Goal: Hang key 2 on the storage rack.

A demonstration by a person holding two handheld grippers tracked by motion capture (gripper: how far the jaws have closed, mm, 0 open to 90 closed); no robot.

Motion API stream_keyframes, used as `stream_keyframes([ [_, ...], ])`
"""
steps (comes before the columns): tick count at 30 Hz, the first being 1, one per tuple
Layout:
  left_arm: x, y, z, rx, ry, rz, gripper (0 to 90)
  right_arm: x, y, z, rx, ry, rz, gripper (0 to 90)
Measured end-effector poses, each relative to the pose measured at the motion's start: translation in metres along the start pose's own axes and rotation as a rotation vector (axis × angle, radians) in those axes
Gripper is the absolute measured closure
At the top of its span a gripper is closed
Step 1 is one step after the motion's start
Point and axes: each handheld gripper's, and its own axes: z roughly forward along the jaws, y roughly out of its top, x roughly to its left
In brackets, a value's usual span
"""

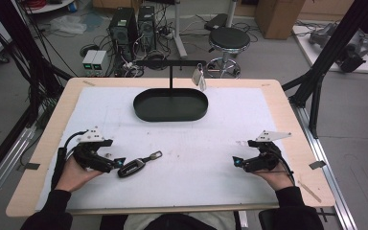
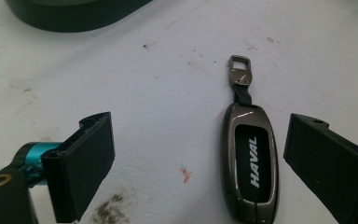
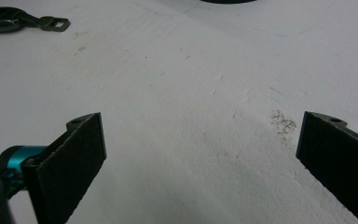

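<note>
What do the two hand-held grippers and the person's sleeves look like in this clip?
Both the left hand-held gripper and the right hand-held gripper are black with teal accents near the flat rectangular black jaws. Each carries a grey three-cornered plate on top and trails a black cable. The sleeves are black.

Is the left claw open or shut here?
Open: the left claw has its jaws spread wide, the key fob lying between them, untouched.

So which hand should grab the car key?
Probably the left. The key already lies between the left gripper's open jaws, near one of them. The right gripper, also open, sits across the mat with bare mat between its jaws.
</note>
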Motion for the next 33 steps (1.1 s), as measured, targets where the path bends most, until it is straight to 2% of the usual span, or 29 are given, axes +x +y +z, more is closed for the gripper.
stream_keyframes([
  [8,-0.011,0.021,0.022,0.049,-0.06,0.043,9.2,0.002,-0.002,-0.002,0.007,0.003,-0.014,0.7],
  [13,-0.019,0.029,0.043,0.129,-0.084,0.082,9.2,0.001,-0.004,-0.003,0.01,-0.004,-0.017,0.7],
  [17,-0.022,0.033,0.052,0.149,-0.081,0.098,10.1,0.0,-0.005,-0.005,0.004,-0.005,-0.021,0.7],
  [19,-0.023,0.035,0.056,0.151,-0.099,0.093,14.4,0.0,-0.006,-0.006,0.006,-0.004,-0.018,0.7],
  [25,-0.027,0.038,0.072,0.21,-0.1,0.123,16.9,0.0,-0.008,-0.008,0.001,-0.006,-0.019,0.7],
  [27,-0.029,0.039,0.075,0.218,-0.093,0.133,20.4,0.001,-0.007,-0.008,0.0,-0.005,-0.023,0.7],
  [29,-0.03,0.041,0.078,0.232,-0.057,0.152,24.3,0.001,-0.007,-0.008,0.004,-0.001,-0.023,0.7],
  [30,-0.03,0.041,0.079,0.247,-0.041,0.163,28.6,0.002,-0.007,-0.008,0.003,0.0,-0.027,0.7],
  [31,-0.031,0.041,0.081,0.257,-0.031,0.156,36.7,0.002,-0.007,-0.008,0.003,-0.001,-0.031,0.7],
  [32,-0.031,0.04,0.082,0.274,-0.032,0.154,43.6,0.002,-0.007,-0.008,0.006,-0.001,-0.031,0.7],
  [33,-0.031,0.039,0.084,0.287,-0.051,0.14,49.1,0.002,-0.007,-0.008,0.006,0.0,-0.033,0.7],
])
